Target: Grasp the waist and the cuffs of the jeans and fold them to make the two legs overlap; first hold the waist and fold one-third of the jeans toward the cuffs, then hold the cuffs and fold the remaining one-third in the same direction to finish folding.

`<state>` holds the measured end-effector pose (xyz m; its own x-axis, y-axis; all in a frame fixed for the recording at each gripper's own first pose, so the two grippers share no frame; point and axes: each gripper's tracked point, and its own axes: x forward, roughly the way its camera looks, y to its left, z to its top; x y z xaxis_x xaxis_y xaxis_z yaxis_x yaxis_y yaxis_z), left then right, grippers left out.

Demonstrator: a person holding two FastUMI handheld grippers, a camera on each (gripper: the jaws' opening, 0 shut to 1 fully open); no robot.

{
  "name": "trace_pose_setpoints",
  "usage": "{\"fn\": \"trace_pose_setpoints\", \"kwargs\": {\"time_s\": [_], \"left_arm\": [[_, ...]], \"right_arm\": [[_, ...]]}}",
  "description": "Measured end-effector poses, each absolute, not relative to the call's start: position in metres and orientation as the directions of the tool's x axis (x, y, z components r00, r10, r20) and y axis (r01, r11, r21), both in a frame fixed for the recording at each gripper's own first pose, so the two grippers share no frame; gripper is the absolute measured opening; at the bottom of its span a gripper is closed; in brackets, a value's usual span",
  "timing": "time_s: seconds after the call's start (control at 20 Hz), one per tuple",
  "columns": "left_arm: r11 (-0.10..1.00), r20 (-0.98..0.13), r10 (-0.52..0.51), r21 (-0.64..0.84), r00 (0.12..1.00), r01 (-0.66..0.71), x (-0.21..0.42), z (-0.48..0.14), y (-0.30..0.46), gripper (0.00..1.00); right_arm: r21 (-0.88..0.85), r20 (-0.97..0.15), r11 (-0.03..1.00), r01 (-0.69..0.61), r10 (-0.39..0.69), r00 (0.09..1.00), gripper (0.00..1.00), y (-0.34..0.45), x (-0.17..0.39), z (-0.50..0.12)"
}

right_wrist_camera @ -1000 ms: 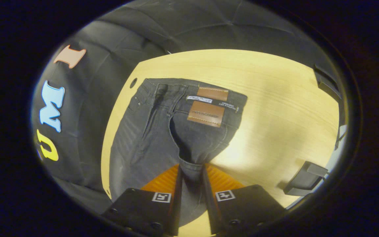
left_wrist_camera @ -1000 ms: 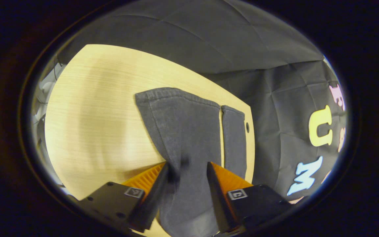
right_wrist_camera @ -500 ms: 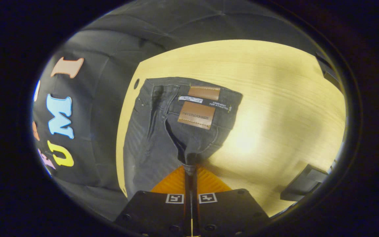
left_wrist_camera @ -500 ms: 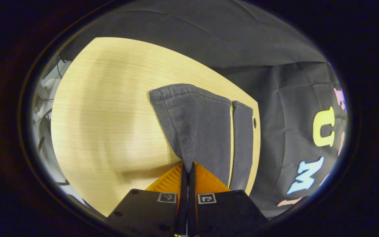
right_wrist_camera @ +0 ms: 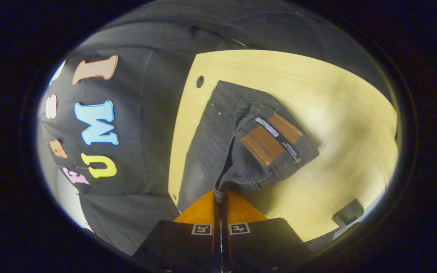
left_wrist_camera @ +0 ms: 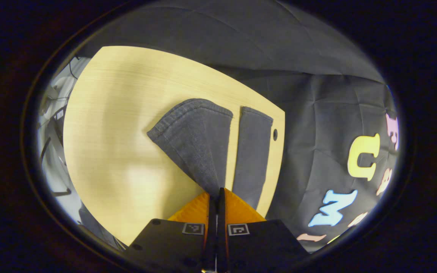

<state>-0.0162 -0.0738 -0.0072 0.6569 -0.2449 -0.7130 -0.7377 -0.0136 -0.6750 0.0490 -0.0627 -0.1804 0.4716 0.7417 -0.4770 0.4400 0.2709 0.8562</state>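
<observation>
Looking along your left gripper [left_wrist_camera: 214, 195] in the left gripper view, you can see its two fingers squeezed tight together with a bit of dark cloth pinched between them. That cloth is one leg of the jeans [left_wrist_camera: 199, 140], and you hold it by its side edge, lifted up off the table [left_wrist_camera: 116, 125]. The cuff [left_wrist_camera: 188, 110] of that leg curls over at the far end. The other leg [left_wrist_camera: 252, 151] lies flat just beside it, close to the table's edge, with a thin strip of wood showing between the two. A small round hole [left_wrist_camera: 275, 134] sits in the table near that leg. Now the right gripper view. Your right gripper [right_wrist_camera: 220, 195] is also pressed all the way closed, and it has hold of the jeans [right_wrist_camera: 218, 140] near the top part. The waist [right_wrist_camera: 279, 140] is pulled up and twisted over, so the brown patch [right_wrist_camera: 262, 146] inside it faces you. The rest of the jeans lies on the table [right_wrist_camera: 336, 113], along the edge next to the black wall [right_wrist_camera: 146, 94]. A small dark block [right_wrist_camera: 348, 213] sits off to the right.
</observation>
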Motion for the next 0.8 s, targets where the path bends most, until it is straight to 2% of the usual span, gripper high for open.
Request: {"fn": "trace_pose_setpoints", "kwargs": {"time_s": [0.1,0.15,0.2,0.35,0.4,0.55,0.6,0.75,0.8], "left_arm": [[-0.021,-0.695,-0.259,-0.69,0.671,-0.723,0.01,0.019,-0.076,0.09],[-0.018,-0.689,-0.263,-0.696,0.675,-0.718,0.027,0.028,-0.074,0.04],[-0.023,-0.683,-0.264,-0.701,0.681,-0.713,0.045,0.037,-0.07,0.09],[-0.022,-0.666,-0.262,-0.72,0.699,-0.694,0.105,0.05,-0.06,0.09],[-0.006,-0.667,-0.258,-0.722,0.699,-0.691,0.125,0.05,-0.058,0.04],[0.042,-0.67,-0.267,-0.726,0.693,-0.686,0.187,0.039,-0.064,0.04],[0.059,-0.676,-0.273,-0.722,0.685,-0.689,0.205,0.032,-0.067,0.09],[0.109,-0.69,-0.285,-0.713,0.665,-0.693,0.254,0.004,-0.079,0.09],[0.138,-0.703,-0.283,-0.703,0.653,-0.697,0.267,-0.004,-0.085,0.04]], "right_arm": [[0.867,-0.466,0.29,0.405,0.759,0.455,0.01,-0.068,0.071,-0.162],[0.868,-0.466,0.303,0.393,0.768,0.439,0.01,-0.066,0.083,-0.154],[0.867,-0.472,0.318,0.384,0.77,0.43,0.01,-0.061,0.099,-0.143],[0.862,-0.492,0.371,0.346,0.776,0.394,0.01,-0.041,0.139,-0.125],[0.857,-0.501,0.382,0.346,0.774,0.388,0.01,-0.034,0.153,-0.123],[0.841,-0.524,0.392,0.374,0.765,0.376,0.01,-0.021,0.189,-0.134],[0.836,-0.527,0.385,0.392,0.762,0.377,0.01,-0.015,0.202,-0.141],[0.831,-0.519,0.338,0.441,0.755,0.4,0.01,-0.002,0.241,-0.164],[0.826,-0.525,0.331,0.456,0.746,0.409,0.01,0.002,0.251,-0.176]]}}
